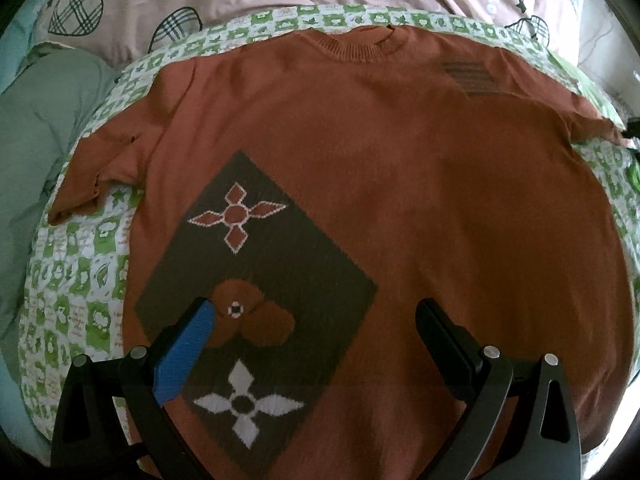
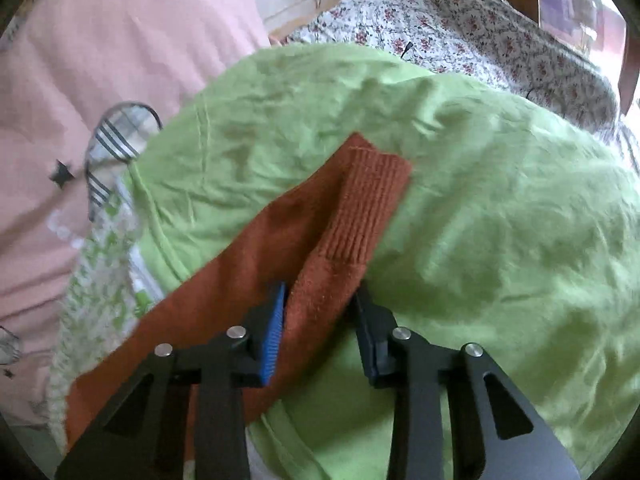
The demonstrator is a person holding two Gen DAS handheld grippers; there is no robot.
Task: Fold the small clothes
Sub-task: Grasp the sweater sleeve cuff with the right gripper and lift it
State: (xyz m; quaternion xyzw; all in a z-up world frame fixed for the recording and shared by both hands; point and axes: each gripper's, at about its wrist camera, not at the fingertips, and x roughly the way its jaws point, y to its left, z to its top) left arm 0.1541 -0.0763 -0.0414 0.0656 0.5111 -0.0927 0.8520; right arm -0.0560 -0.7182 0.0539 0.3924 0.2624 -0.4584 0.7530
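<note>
While lying flat and face up on the green-and-white patterned quilt (image 1: 80, 264), spreading across most of the left wrist view: the rust-orange knitted sweater (image 1: 360, 168), with the ribbed collar (image 1: 356, 42) pointing away from the camera and the short sleeve (image 1: 96, 168) resting out to the side; showing a dark brown diamond patch (image 1: 256, 280) with flower shapes on the lower part of the front; hovering above that patch, the left gripper (image 1: 316, 316), released, with both fingers standing wide apart and nothing between them; clenching on the other sleeve's ribbed cuff (image 2: 364, 204) in the right wrist view, the right gripper (image 2: 322, 292), with the knit bunching between the blue pad (image 2: 274, 328) and the dark finger; lying under this sleeve, a light green cloth (image 2: 480, 208), wrinkled; lying beyond it, a pink sheet (image 2: 100, 60) with checked heart shapes and, further back, a small-flowered fabric (image 2: 460, 28); cannot tell whether the cuff is touching the green cloth.
</note>
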